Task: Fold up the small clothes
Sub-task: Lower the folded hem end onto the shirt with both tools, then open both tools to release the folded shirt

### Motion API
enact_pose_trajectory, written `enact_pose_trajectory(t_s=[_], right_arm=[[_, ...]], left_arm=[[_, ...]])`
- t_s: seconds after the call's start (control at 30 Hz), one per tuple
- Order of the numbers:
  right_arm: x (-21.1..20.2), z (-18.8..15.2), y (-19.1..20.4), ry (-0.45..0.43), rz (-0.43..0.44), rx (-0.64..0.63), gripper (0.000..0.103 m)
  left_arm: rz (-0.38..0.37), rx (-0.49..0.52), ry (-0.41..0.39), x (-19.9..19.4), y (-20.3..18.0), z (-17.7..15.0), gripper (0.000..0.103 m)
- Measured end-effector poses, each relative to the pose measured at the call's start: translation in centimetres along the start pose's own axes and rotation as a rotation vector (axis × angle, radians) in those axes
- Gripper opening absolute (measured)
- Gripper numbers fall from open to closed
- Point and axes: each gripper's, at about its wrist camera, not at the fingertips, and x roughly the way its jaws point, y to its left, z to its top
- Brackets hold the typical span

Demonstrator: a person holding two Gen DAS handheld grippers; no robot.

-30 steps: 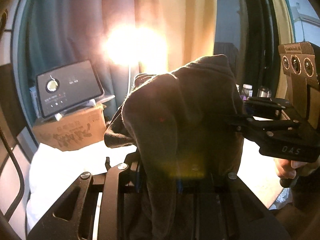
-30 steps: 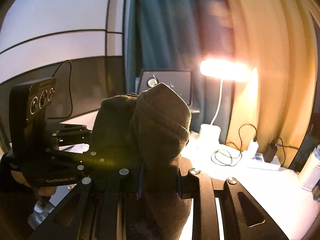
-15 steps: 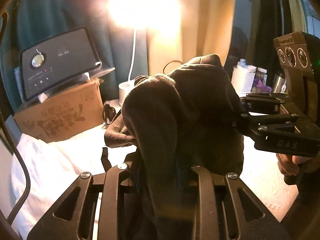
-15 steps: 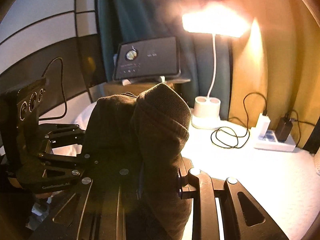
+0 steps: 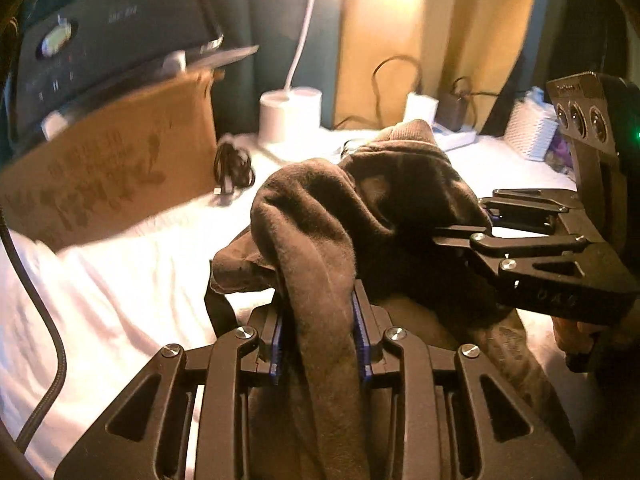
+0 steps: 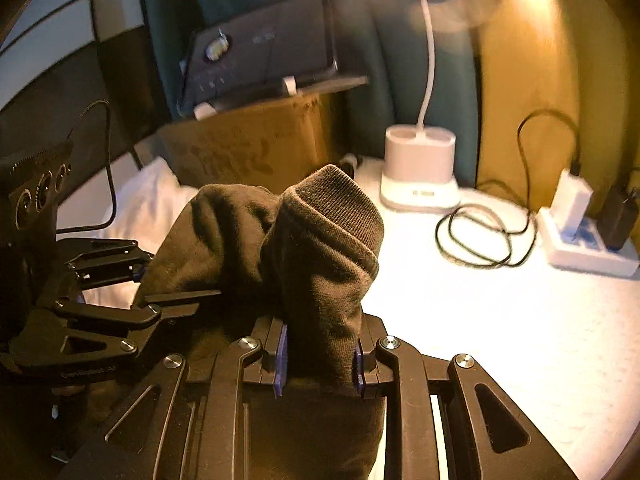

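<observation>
A dark brown knit garment (image 5: 360, 208) hangs bunched between both grippers above the white-covered table (image 5: 120, 280). My left gripper (image 5: 320, 336) is shut on one fold of it. My right gripper (image 6: 320, 352) is shut on its ribbed cuff end (image 6: 332, 216). In the left wrist view the right gripper (image 5: 472, 232) comes in from the right, its tips buried in the cloth. In the right wrist view the left gripper (image 6: 176, 296) comes in from the left against the garment. The lower part of the garment is hidden behind the gripper bodies.
A cardboard box (image 5: 104, 176) with a dark device (image 5: 112, 36) on top stands at the back left. A white lamp base (image 6: 420, 168), a coiled black cable (image 6: 476, 236) and a power strip with chargers (image 6: 588, 240) sit at the back. A white woven basket (image 5: 528, 128) stands far right.
Both grippers have tilted and lowered toward the table with the garment still held; the lamp head has left the top of both views and more of the table shows.
</observation>
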Motion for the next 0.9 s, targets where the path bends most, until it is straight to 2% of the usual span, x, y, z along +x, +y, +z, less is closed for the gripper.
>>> enact_pose_trajectory(t_s=[0.07, 0.13, 0.23, 0.27, 0.3, 0.37, 0.5, 0.6, 0.7, 0.8, 0.9], right_arm=[[1.5, -0.2, -0.3, 0.027, -0.009, 0.004, 0.025], [2.8, -0.4, -0.8, 0.056, -0.019, 0.013, 0.030], [4.2, -0.9, -2.0, 0.088, -0.039, 0.039, 0.041], [4.3, -0.9, -2.5, 0.088, -0.028, 0.058, 0.046], [4.3, -1.0, -2.9, 0.085, -0.025, 0.072, 0.049], [4.0, -0.9, -3.5, 0.076, -0.037, 0.094, 0.064], [3.1, -0.7, -5.1, 0.053, -0.054, 0.145, 0.064], [2.7, -0.8, -5.5, 0.043, -0.096, 0.147, 0.064], [3.4, -1.3, -6.1, 0.071, -0.102, 0.163, 0.069], [3.3, -1.2, -6.1, 0.069, -0.124, 0.157, 0.070], [2.7, -1.3, -5.9, 0.066, -0.150, 0.160, 0.071]], left_arm=[[-0.003, -0.022, 0.029, 0.7, 0.4, -0.3, 0.030], [-0.009, -0.051, 0.051, 1.2, 1.1, -0.3, 0.031], [0.011, -0.097, 0.068, 1.8, 2.3, -0.2, 0.031], [-0.005, -0.111, 0.067, 1.8, 2.8, -0.1, 0.031], [-0.010, -0.111, 0.067, 1.8, 2.9, 0.0, 0.031], [0.018, -0.071, 0.074, 2.0, 2.6, 0.1, 0.031], [0.047, -0.058, 0.054, 1.7, 2.5, 0.6, 0.031], [0.156, -0.046, 0.026, 1.6, 3.2, 1.2, 0.031], [0.148, -0.050, 0.057, 2.5, 4.1, 1.3, 0.031], [0.183, -0.003, 0.049, 2.3, 3.4, 1.5, 0.031], [0.200, -0.005, 0.038, 2.0, 3.6, 1.6, 0.031]])
